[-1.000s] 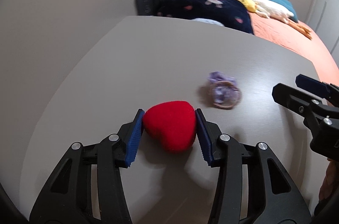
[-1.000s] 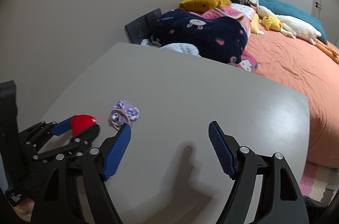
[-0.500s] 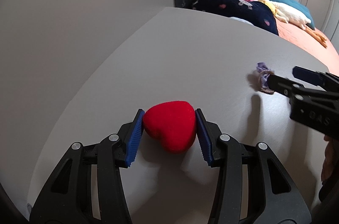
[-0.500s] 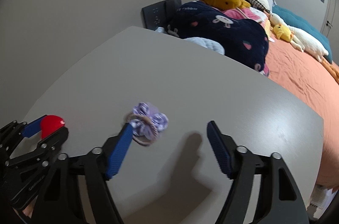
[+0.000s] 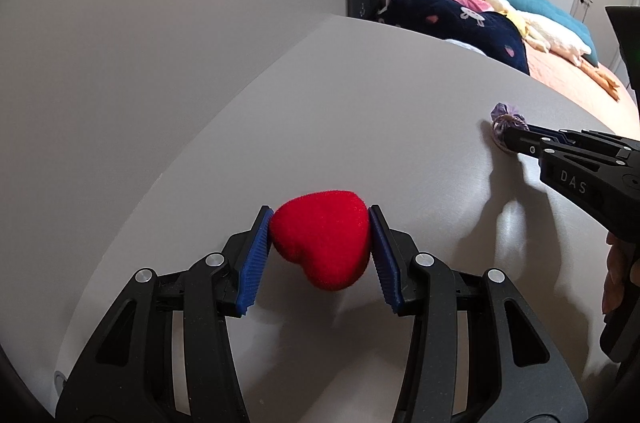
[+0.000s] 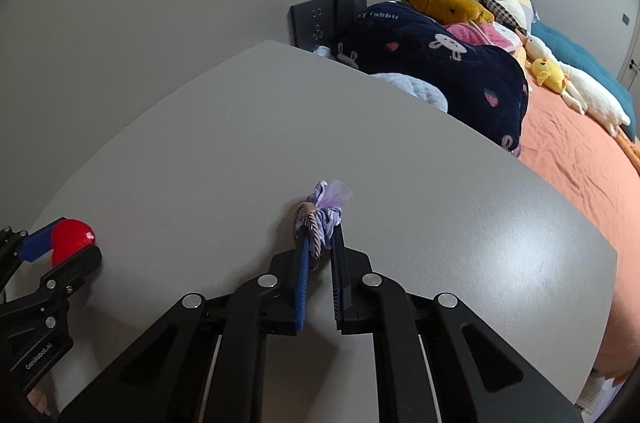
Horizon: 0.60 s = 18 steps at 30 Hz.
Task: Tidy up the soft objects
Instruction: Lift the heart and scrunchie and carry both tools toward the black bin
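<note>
While the left gripper (image 5: 320,243) clamps its blue pads on the sides of a red plush heart (image 5: 322,238) above the plain grey desk (image 5: 360,111), the right gripper (image 6: 320,251) has its jaws pinched nearly together on a lilac fabric scrunchie with a beige braided band (image 6: 324,213). That scrunchie bunches up past the fingertips, at the desk surface, well apart from the heart. Beyond the desk's far edge lies an orange bed (image 6: 580,159) with a navy rabbit-print blanket (image 6: 432,63).
</note>
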Available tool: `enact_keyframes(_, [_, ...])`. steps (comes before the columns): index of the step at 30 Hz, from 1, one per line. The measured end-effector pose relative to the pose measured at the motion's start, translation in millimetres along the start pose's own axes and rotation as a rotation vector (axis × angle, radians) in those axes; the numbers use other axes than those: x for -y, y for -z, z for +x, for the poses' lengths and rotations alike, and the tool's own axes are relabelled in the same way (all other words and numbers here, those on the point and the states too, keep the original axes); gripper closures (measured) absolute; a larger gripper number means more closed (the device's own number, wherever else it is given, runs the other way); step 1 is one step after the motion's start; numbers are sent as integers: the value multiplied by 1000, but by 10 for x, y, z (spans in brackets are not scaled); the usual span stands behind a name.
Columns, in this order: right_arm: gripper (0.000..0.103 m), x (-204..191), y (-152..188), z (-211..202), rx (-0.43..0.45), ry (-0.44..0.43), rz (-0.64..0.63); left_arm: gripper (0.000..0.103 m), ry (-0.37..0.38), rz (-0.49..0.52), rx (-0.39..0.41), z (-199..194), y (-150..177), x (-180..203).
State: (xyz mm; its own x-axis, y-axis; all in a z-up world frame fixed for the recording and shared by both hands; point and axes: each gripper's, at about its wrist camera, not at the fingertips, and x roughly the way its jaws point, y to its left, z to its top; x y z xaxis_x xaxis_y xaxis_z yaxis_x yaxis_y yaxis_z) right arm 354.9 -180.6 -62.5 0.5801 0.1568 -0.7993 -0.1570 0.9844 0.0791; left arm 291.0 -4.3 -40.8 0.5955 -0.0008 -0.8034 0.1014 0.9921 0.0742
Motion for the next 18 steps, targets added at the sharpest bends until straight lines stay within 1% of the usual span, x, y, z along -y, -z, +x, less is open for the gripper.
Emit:
enact_keyframes(9, [92, 79, 120, -316, 12, -26, 19, 56, 17, -9, 22, -274, 79, 104])
enact_keyframes(18, [92, 206, 382, -684, 16, -42, 37, 56, 34, -15, 30, -546, 210, 275])
